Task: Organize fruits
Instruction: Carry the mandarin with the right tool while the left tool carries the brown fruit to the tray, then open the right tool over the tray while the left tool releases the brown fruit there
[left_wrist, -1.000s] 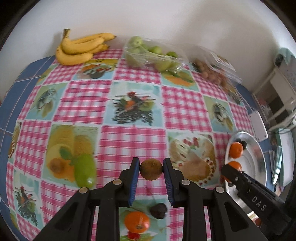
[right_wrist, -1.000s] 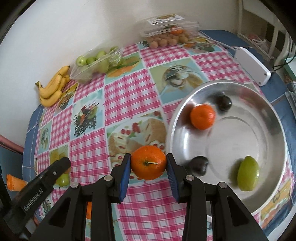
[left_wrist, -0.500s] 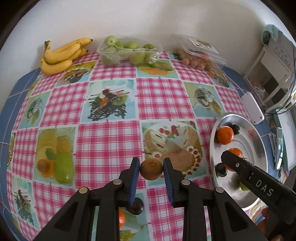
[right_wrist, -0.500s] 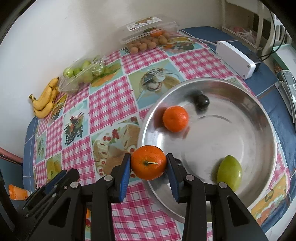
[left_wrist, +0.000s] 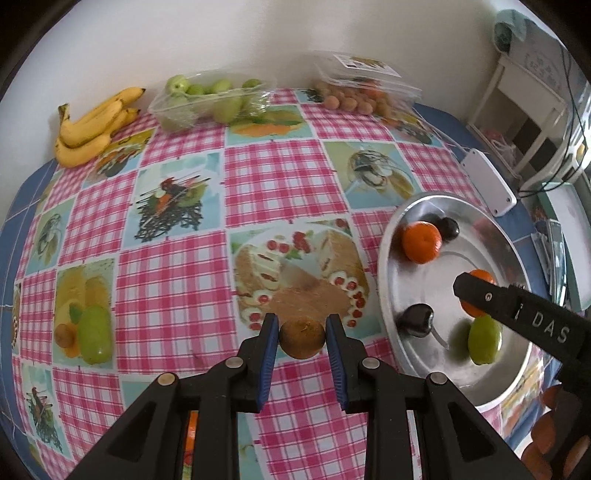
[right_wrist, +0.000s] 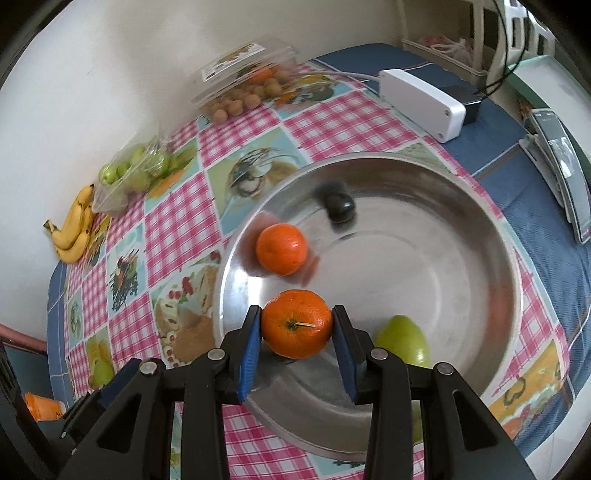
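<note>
Left wrist view: left gripper (left_wrist: 302, 339) was clamped on a small brown kiwi (left_wrist: 301, 338), both blue pads pressed against its sides. It sat over the checked tablecloth (left_wrist: 269, 184), just left of the metal bowl (left_wrist: 388, 266). In the bowl: one orange (left_wrist: 422, 242), a dark plum (left_wrist: 447, 229) touching it on the far side, a second dark plum (left_wrist: 416, 320) nearer, and a green pear (left_wrist: 484, 339). The right gripper's finger reached in from the right over the bowl, with the held orange (left_wrist: 480, 277) partly hidden behind it. At the far edge by the wall: bananas (left_wrist: 92, 125), a clear tray of green fruit (left_wrist: 207, 99), and a clear box of small brown fruit (left_wrist: 354, 92). White plastic box (left_wrist: 487, 182) lay beyond the bowl.

Right wrist view: right gripper (right_wrist: 297, 329) was closed on an orange (right_wrist: 297, 324), stem end facing the camera, pads tight on both sides. It was over the near-left part of the bowl (right_wrist: 480, 206). Loose orange (right_wrist: 281, 249) lay just beyond it, a plum (right_wrist: 340, 208) further back, the pear (right_wrist: 402, 345) to the right of the fingers. Bowl contents were slightly blurred. Left gripper's body showed at bottom left; its fingertips were out of frame.
</note>
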